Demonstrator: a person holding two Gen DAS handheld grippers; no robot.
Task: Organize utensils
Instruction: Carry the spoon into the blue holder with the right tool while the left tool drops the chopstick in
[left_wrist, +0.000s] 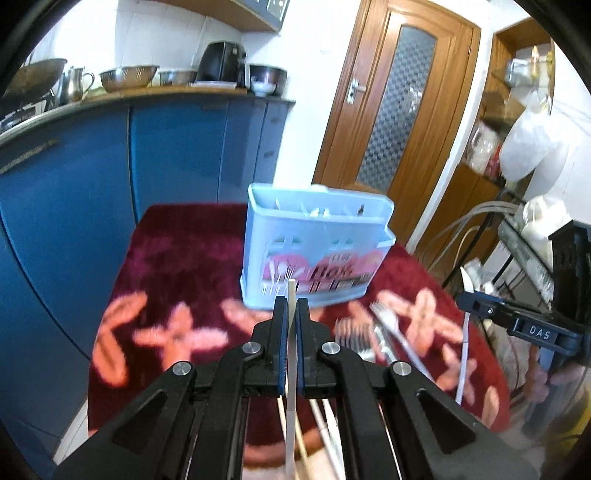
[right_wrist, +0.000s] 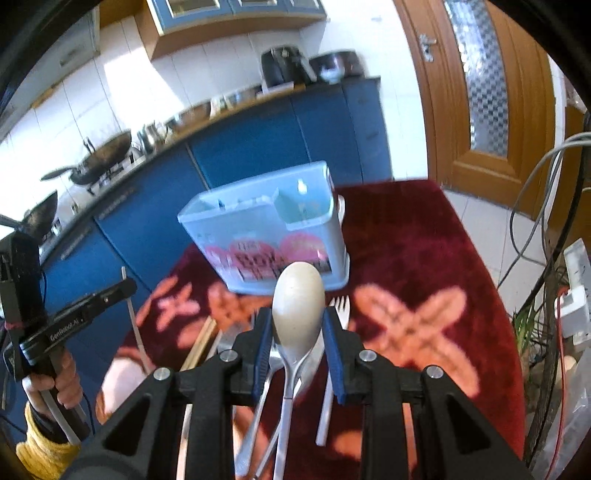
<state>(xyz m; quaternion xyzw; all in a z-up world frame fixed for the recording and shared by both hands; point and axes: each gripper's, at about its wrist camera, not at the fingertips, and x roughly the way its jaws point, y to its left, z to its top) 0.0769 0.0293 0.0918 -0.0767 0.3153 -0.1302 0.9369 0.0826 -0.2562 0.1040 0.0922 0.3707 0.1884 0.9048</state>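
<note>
Dark red plush surface (left_wrist: 177, 258) with orange crosses at frame centre, pale blue plastic utensil caddy (left_wrist: 314, 254) upright on it. Blue cabinets (left_wrist: 74, 192) left, wooden door (left_wrist: 399, 107) upper right. Left gripper (left_wrist: 291, 314) fingers clenched on thin white stick (left_wrist: 291, 295); right gripper (right_wrist: 298, 325) fingers grasping steel spoon (right_wrist: 298, 302).

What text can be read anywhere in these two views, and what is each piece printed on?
"DAS": on the right gripper body, seen from the left wrist.
"GenRobot.AI": on the left gripper body, seen from the right wrist.
Label on the blue utensil caddy: large lettering, too blurred to read in either view.

ahead: caddy (left_wrist: 314, 254) blocks | right: loose forks (left_wrist: 373, 332) | left: bare cloth (left_wrist: 177, 258)
</note>
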